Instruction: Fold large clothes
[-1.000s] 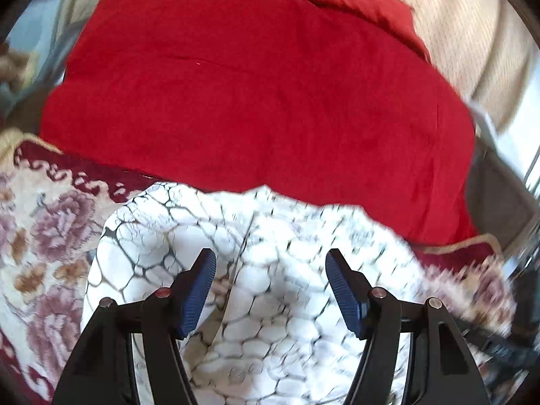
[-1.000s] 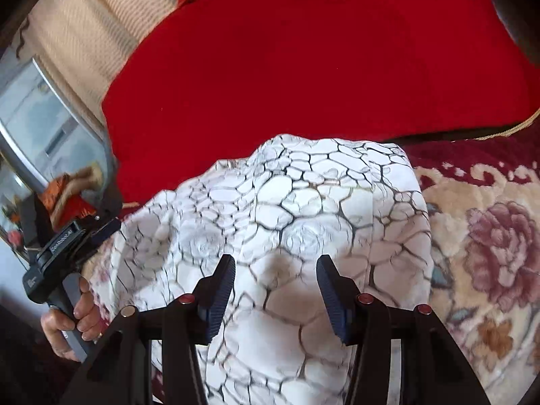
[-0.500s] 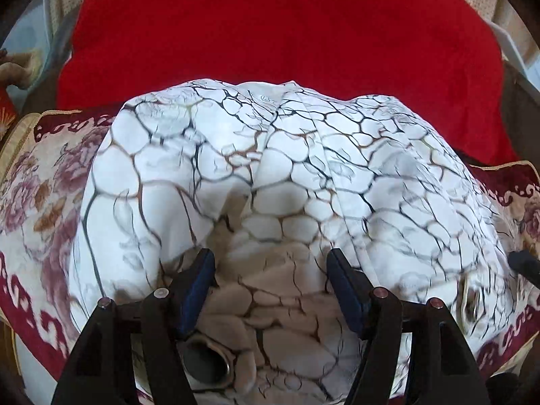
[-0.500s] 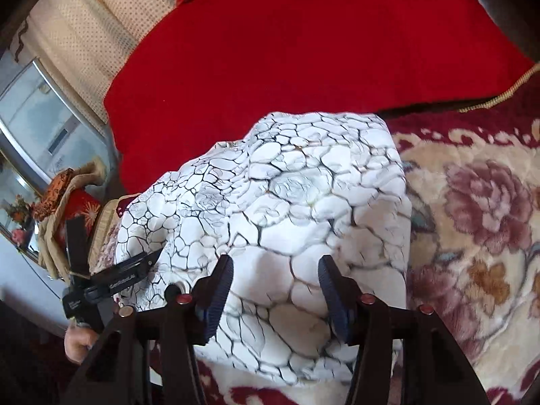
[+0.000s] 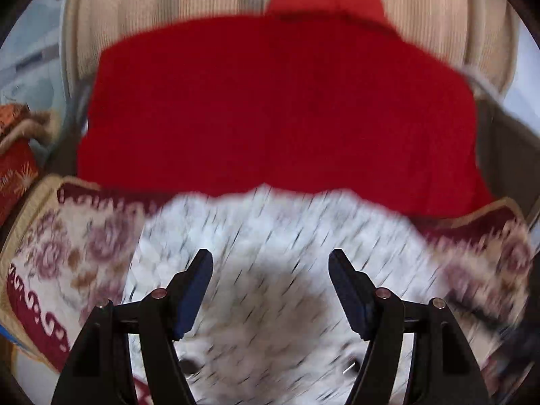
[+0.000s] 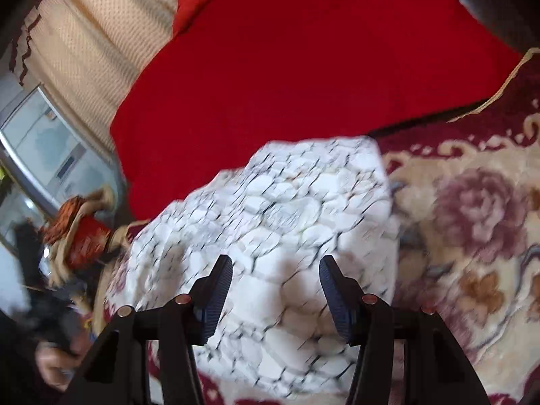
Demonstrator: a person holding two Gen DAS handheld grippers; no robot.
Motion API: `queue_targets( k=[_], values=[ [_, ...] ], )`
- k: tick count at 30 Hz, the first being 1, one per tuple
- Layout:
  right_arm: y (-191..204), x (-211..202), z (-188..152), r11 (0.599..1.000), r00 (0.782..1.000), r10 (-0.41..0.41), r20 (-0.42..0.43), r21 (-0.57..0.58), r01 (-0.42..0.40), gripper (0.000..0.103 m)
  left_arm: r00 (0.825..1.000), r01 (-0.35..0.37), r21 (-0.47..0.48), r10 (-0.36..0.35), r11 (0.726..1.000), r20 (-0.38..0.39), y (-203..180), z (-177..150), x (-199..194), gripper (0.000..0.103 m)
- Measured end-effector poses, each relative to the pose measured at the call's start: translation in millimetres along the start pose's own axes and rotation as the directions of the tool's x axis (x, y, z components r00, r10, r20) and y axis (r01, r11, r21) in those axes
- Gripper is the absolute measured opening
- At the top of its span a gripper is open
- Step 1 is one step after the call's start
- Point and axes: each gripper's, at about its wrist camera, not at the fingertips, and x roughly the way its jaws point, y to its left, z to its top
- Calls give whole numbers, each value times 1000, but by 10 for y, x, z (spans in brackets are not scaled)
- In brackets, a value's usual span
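Both grippers' jaws gape wide, empty, above the white garment [image 5: 270, 236] [image 6: 303, 209].

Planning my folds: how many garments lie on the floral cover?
1: the white crackle-print garment on the floral cover, ahead of both grippers; others may hide beneath.

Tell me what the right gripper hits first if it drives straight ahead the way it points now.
Most likely the white crackle-print garment: it fills the view between and just beyond the open right gripper. The frame is blurred, so depth is uncertain. The red cloth lies farther on.
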Motion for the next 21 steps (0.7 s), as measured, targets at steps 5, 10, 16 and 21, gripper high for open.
queue_targets(
  k=[5,10,16,21],
  values=[
    [-229,457,-81,997,988,-10,-152,68,21,58,999,-41,-46,39,998,-32,-240,-107,283,87],
    [-270,203,-220,999,993,35,-111,24,-32,58,940,-61,-32,47,998,-338,-140,-914,1042,89],
    [-390,109,-414,996,992,84,-92,30,-82,58,946,-52,-32,39,998,-322,-128,-918,1004,90],
    [-282,71,-582,999,997,9,-82,-51,-13,58,936,-47,37,57,998,-346,-183,-883,1039,95]
  ],
)
